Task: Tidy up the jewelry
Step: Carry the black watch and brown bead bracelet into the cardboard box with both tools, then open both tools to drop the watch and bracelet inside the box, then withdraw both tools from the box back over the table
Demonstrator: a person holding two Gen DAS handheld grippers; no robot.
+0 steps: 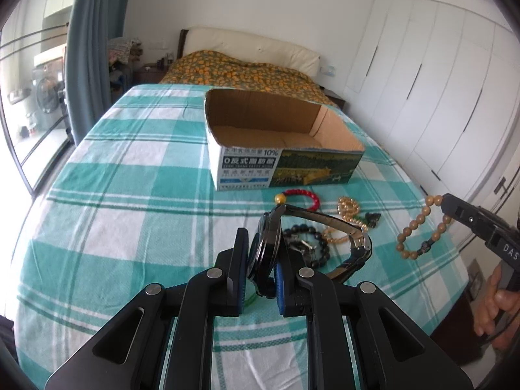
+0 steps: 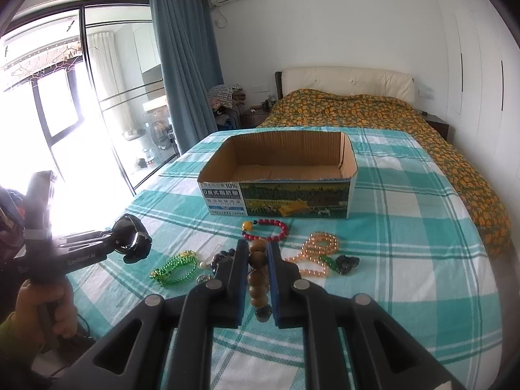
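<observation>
**Both grippers carry jewelry above the checked bedspread**

The left gripper (image 1: 261,260) is clamped on a dark wristwatch (image 1: 265,253), its round case pinched edge-on between the blue-lined pads, the metal band looping out to the right and clear of the bedspread (image 1: 113,178). From the right wrist view the same watch (image 2: 135,242) hangs at the tip of the left gripper (image 2: 113,243), off the cloth, with a person's hand (image 2: 55,305) around the handle.

The right gripper (image 2: 258,266) is closed tight on a brown wooden bead bracelet (image 2: 258,279), several beads stacked in a line between its pads. In the left wrist view that bracelet (image 1: 419,227) dangles as an open ring from the right gripper (image 1: 445,203).

An open cardboard box (image 2: 347,165) stands upright on the green-and-white bedspread beyond the jewelry, nothing visible inside. Just in front of it lies a red bead bracelet (image 2: 269,227) with one yellow bead. Near it, to the right, a peach bead strand (image 2: 320,247) lies coiled beside a small dark pendant (image 2: 346,263). To the left lies a green bead string (image 2: 175,268). A black bead bracelet (image 1: 312,237) rests on the cloth beneath the watch band
</observation>
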